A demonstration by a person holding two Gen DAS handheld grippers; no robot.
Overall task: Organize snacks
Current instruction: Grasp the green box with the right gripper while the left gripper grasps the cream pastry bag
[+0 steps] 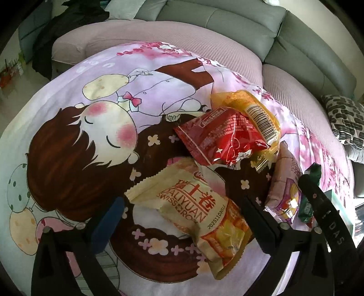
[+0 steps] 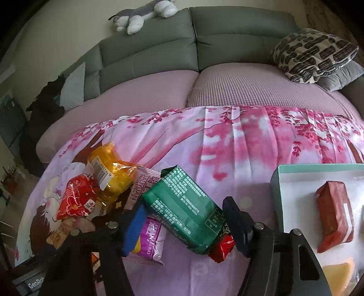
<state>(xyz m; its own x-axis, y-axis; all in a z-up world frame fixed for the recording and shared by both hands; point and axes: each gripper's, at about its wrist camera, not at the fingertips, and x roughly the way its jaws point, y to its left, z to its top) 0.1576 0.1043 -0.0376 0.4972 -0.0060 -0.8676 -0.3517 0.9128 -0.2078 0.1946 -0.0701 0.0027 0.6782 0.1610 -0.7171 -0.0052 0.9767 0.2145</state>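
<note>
Snack packets lie in a heap on a pink cartoon-print cloth (image 1: pixel 91 127). My left gripper (image 1: pixel 182 200) stands open astride a cream Swiss-roll packet (image 1: pixel 193 205) that rests flat on the cloth. In the right wrist view, my right gripper (image 2: pixel 184 202) is shut on a green packet (image 2: pixel 182 209), a pad against each long side, its far end propped on the heap. Beside these are a red packet (image 1: pixel 218 136) (image 2: pixel 75 200), a yellow packet (image 1: pixel 257 113) (image 2: pixel 111 173), a purple packet (image 1: pixel 284 193) (image 2: pixel 152 239) and a small red packet (image 2: pixel 221 250) under the green one.
A teal box (image 2: pixel 279 182) at the right holds a red-brown packet (image 2: pixel 334 216) and a yellow piece (image 2: pixel 339 277). Behind the cloth runs a grey sofa (image 2: pixel 238 34) with a patterned cushion (image 2: pixel 314 54) and a plush toy (image 2: pixel 145 13). Bare cloth stretches left of the heap.
</note>
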